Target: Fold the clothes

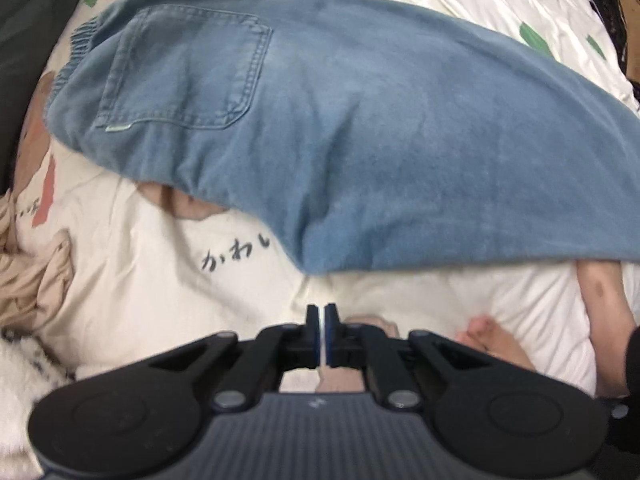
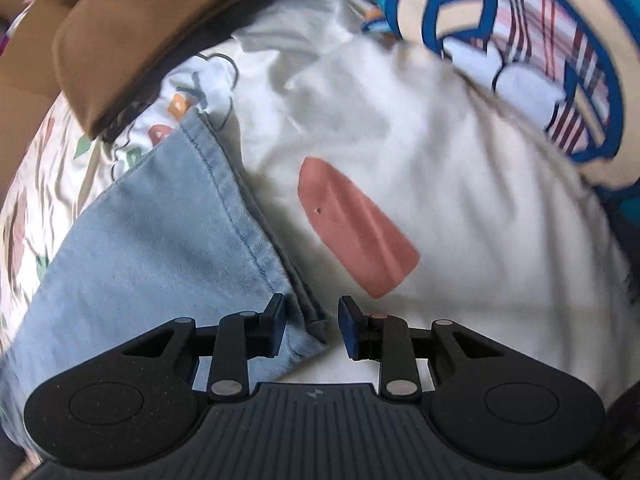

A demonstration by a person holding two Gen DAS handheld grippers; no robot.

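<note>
Blue jeans (image 1: 320, 128) lie folded lengthwise across the bed in the left wrist view, back pocket up at the left and the leg running off to the right. My left gripper (image 1: 322, 312) hovers over bare sheet just in front of the jeans' near edge, shut with nothing between its pads. In the right wrist view the lighter leg end of the jeans (image 2: 160, 240) lies at the left with its stitched hem on top. My right gripper (image 2: 312, 320) stands open over the hem corner, which lies between the jaws without being pinched.
The cream bed sheet (image 1: 140, 280) carries pink and green prints and black writing. A beige garment (image 1: 36, 280) is bunched at the left edge. A person's bare feet (image 1: 492, 340) rest near my left gripper. Brown folded cloth (image 2: 140, 40) and a blue cartoon cushion (image 2: 520, 60) lie beyond.
</note>
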